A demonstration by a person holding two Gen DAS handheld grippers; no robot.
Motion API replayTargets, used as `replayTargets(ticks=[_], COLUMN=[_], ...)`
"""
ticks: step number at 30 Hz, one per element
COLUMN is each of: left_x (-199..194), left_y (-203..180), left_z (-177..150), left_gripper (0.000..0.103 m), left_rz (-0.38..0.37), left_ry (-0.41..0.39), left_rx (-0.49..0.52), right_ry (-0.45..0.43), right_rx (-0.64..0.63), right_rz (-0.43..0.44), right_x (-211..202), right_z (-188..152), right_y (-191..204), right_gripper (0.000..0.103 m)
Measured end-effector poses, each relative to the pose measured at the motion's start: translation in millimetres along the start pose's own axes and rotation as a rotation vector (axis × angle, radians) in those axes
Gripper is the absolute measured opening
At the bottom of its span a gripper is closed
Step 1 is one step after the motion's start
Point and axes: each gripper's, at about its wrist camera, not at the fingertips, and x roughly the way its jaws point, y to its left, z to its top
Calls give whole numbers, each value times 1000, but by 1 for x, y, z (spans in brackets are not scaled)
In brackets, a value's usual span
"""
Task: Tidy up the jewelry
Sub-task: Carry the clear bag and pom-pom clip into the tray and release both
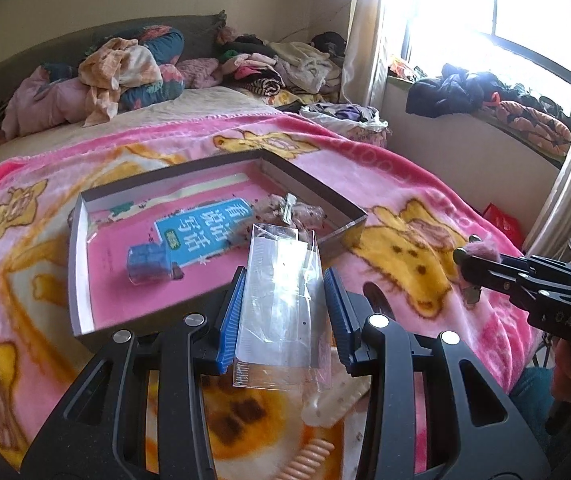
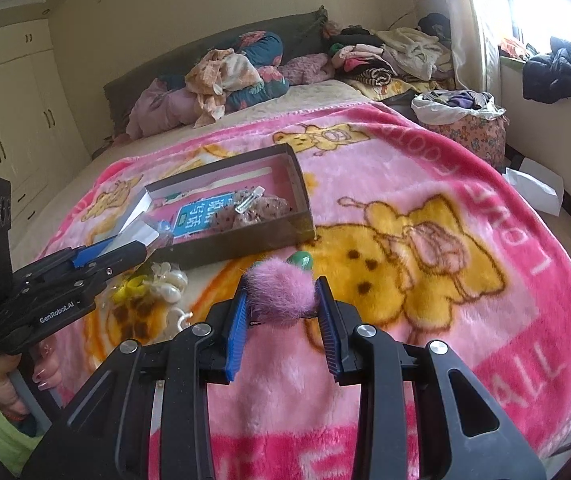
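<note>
My left gripper (image 1: pixel 283 276) is shut on a clear plastic bag (image 1: pixel 281 300), held upright between its blue pads just in front of a shallow box (image 1: pixel 313 184). The box lies on the pink bear blanket (image 1: pixel 405 184) and holds a small blue-filled jar (image 1: pixel 151 264) and a speckled fabric hair clip (image 1: pixel 289 212). My right gripper (image 2: pixel 281 284) is shut on a fluffy pink pom-pom (image 2: pixel 281 292), raised over the blanket to the right of the box (image 2: pixel 245 240). From the right wrist, the left gripper (image 2: pixel 141 246) shows at the left with the bag (image 2: pixel 141 234).
Loose pieces lie on the blanket near the front edge: white pearl-like clips (image 2: pixel 169 280), a yellow item (image 2: pixel 129 292), a green stone-like piece (image 2: pixel 303 260), an orange spiral tie (image 1: pixel 309 460). Piled clothes (image 2: pixel 225 72) cover the head of the bed. A cloth bag (image 2: pixel 461 120) stands at the right.
</note>
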Motion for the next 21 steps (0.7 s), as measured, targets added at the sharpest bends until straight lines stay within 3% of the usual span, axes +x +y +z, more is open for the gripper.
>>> replayTargets(ticks=[21], left_x=[25], left_y=[37], left_z=[39], left_gripper=[30], left_rz=[58], left_ry=[-14], left_rx=[-55], right_ry=[-31], right_rx=[-77], right_rz=[30], right_x=[37], right_z=[62], right_y=[23], right_gripper=[31])
